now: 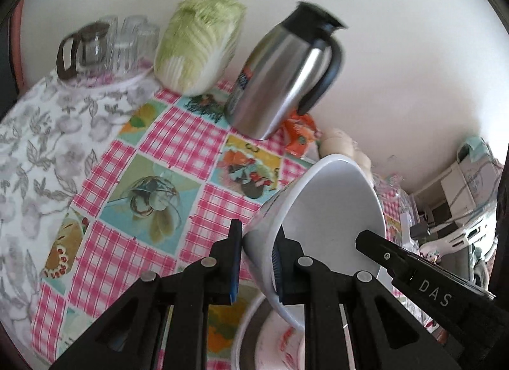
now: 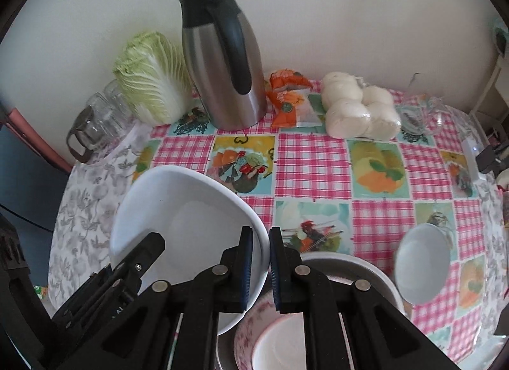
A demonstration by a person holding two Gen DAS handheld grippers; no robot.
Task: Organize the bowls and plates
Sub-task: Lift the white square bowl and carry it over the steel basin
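Grip: left gripper [image 1: 257, 255] is clamped on the near-left rim of the white bowl [image 1: 331, 210], one pad outside the wall and one inside; right gripper [image 2: 261, 261] pinches the opposite rim of the same bowl [image 2: 187, 220], wall between its pads.
Reason for two grips: the bowl is wide and thin-walled, so a pinch on each side probably keeps it from swinging or slipping out of a single rim hold.
Bowl place: off the tabletop [image 2: 311, 166], held between the two grippers, directly ahead of the left one and to the left of the right one's fingers.
Bowl facing: tilted, not level; in the left wrist view its mouth opens toward the right gripper's side and somewhat up, base turned toward the checked cloth.
Bowl axis: round, so no true long axis; the rim-to-rim line runs roughly from one gripper to the other.
Below: a metal basin [image 2: 350, 263] with a floral plate [image 2: 251, 322] inside sits under and just behind the right gripper's tips, likely the stack this bowl belongs with.
Other dish: a small bowl [image 2: 420, 261] rests on its side to the right of the right gripper, well apart from the held one.
Far side: kettle [image 2: 222, 67] and cabbage [image 2: 149, 77] stand beyond the grippers near the wall.
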